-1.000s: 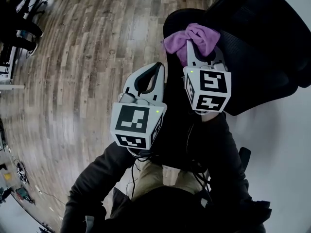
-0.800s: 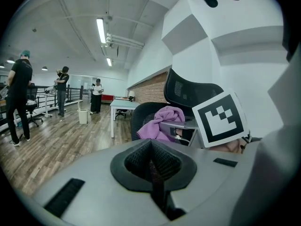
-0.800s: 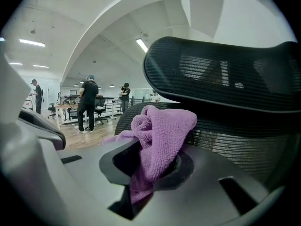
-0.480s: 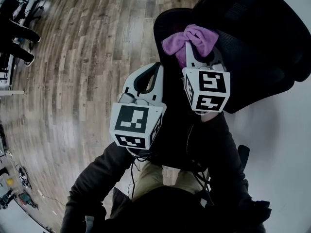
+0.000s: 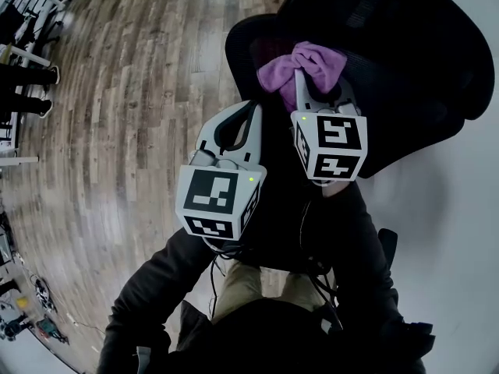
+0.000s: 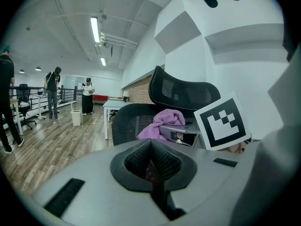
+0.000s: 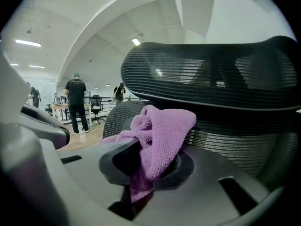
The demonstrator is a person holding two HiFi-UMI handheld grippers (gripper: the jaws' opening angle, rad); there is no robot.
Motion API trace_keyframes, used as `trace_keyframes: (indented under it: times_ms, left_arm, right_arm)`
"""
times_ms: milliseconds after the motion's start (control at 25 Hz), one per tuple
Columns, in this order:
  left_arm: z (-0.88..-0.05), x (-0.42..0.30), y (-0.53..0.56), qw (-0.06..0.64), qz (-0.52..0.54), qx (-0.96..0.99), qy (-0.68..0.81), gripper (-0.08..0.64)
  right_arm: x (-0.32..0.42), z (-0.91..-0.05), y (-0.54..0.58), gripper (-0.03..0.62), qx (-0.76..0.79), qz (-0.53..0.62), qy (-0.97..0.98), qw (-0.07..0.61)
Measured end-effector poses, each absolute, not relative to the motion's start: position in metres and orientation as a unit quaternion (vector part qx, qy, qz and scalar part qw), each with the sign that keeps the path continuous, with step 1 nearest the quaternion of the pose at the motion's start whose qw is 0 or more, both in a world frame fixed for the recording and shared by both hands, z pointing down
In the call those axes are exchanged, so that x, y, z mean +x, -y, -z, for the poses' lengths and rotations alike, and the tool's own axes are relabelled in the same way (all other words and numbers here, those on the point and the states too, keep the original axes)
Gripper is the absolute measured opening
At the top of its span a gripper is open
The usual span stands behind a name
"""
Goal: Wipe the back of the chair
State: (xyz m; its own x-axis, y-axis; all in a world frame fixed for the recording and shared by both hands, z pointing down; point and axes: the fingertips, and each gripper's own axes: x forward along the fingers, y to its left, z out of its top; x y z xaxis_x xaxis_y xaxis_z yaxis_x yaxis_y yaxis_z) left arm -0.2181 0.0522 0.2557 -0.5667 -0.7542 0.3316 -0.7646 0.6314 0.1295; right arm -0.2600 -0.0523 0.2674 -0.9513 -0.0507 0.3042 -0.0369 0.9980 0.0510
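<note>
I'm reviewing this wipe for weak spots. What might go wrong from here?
1. The cloth is a bunched wad in the right gripper. Dragged over the mesh chair back, it may snag and pull out of the jaws.
2. The left gripper is shut, empty and off the chair back, so nothing steadies it. A push may swing it away.
3. The bunch likely touches little mesh, so wiping may be patchy.

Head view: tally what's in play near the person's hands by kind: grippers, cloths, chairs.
Grippers: 2, left gripper and right gripper
Cloths: 1, purple cloth
Chairs: 1, black mesh chair
Total: 4
</note>
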Motion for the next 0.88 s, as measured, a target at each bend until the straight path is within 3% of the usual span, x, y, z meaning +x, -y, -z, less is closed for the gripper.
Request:
trace_keyframes:
  times_ms: [880]
  left_arm:
    - [-0.252, -0.182, 0.022, 0.180, -0.024, 0.473, 0.862, 0.000]
  right_arm:
    - [-0.214, -0.263, 0.120, 0.069, 0.054, 0.016, 0.986, 0.157]
